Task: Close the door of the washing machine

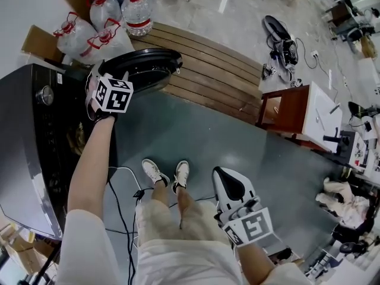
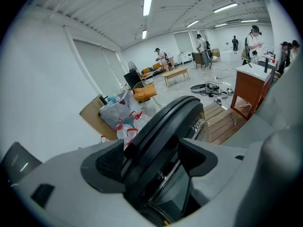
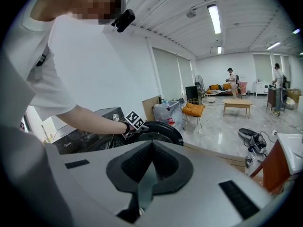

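Observation:
A black washing machine (image 1: 32, 141) stands at the left of the head view. Its round black door (image 1: 148, 66) hangs wide open, swung out over the wooden planks. My left gripper (image 1: 114, 79) is at the door's near rim. In the left gripper view the thick door rim (image 2: 165, 126) runs between the two dark pads (image 2: 106, 162), which are shut on it. My right gripper (image 1: 228, 186) hangs low by my right leg, away from the machine. Its pads (image 3: 150, 167) meet with nothing between them. The right gripper view shows the door (image 3: 161, 131) and the machine (image 3: 83, 136) from afar.
Several water jugs (image 1: 110, 16) and a cardboard box (image 1: 38, 40) stand behind the door. A wooden slat platform (image 1: 214, 76) lies beyond it, and a brown cabinet (image 1: 291, 108) stands to the right. Cables (image 1: 122, 200) trail on the grey floor near my feet (image 1: 166, 174).

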`<state>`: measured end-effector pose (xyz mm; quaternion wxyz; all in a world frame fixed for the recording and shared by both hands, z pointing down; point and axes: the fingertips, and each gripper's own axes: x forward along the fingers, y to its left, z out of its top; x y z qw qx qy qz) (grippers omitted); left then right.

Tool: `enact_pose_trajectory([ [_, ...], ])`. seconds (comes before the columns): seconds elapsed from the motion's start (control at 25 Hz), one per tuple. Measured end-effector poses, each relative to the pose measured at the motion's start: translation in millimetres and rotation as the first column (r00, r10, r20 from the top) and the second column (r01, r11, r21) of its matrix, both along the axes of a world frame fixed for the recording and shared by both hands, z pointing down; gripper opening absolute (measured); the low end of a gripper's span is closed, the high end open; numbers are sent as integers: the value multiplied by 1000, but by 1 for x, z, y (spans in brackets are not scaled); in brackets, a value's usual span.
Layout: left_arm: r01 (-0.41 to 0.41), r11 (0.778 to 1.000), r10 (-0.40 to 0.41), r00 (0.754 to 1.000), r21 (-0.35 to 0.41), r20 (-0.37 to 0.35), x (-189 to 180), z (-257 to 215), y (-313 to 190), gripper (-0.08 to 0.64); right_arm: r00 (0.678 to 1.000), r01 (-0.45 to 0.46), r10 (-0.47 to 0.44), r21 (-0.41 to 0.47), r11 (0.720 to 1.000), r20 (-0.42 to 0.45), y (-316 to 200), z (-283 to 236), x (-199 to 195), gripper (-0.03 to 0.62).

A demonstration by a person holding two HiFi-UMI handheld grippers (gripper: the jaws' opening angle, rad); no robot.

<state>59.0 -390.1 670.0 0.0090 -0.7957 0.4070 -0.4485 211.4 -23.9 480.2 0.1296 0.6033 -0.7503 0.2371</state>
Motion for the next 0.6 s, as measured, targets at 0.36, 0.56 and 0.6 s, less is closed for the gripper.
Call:
enact_pose_trajectory([
  [0.36,109,992,-119,977,-63,-177,-2,-9,36,339,998,59,-59,12,998,20,3,-1,-6,-2],
  [0.56,206,966,-248,910,-156,-333,-2,-15,63,337,995,91,-92,21,996,36,5,0,-11,-2],
  [0.6,223,959,-273,893,-176,-358,-2,-16,69,339,995,96,-97,22,995,39,5,1,-12,-2],
])
